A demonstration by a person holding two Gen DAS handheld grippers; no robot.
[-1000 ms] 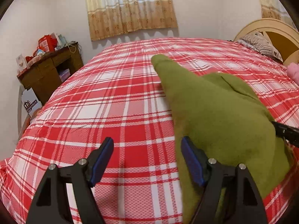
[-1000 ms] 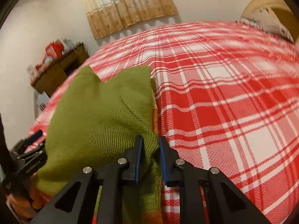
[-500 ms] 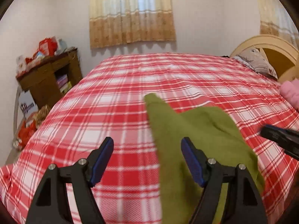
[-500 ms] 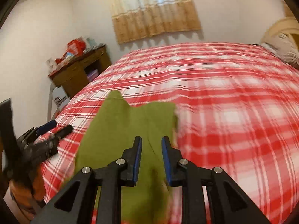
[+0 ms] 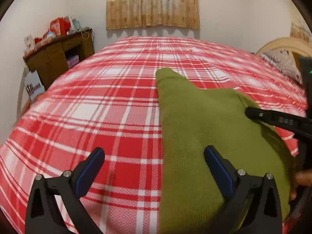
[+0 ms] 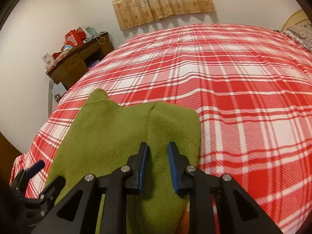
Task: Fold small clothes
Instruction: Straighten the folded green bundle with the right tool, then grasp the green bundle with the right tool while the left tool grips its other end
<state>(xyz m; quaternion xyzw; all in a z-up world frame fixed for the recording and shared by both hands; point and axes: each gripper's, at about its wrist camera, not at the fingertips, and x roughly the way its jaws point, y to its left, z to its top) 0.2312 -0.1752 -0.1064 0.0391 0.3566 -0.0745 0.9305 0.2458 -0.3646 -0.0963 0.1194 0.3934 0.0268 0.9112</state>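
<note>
Two claws | left claw [image 5: 154, 156] wide apart, empty | right claw [image 6: 157, 152] apart over green knit [image 6: 124, 132]

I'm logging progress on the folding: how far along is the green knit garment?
Done: the green knit garment lies folded on the plaid bedspread. In hand: nothing visibly gripped; the left gripper has just opened wide, and the right gripper's jaws are slightly apart over the knit. Left: withdrawing and any further folds.

1 green knitted garment [image 5: 204, 128], 2 grippers, 1 plaid bed cover [image 5: 117, 107], 1 wooden desk [image 5: 58, 58], 1 curtain [image 5: 152, 3]
</note>
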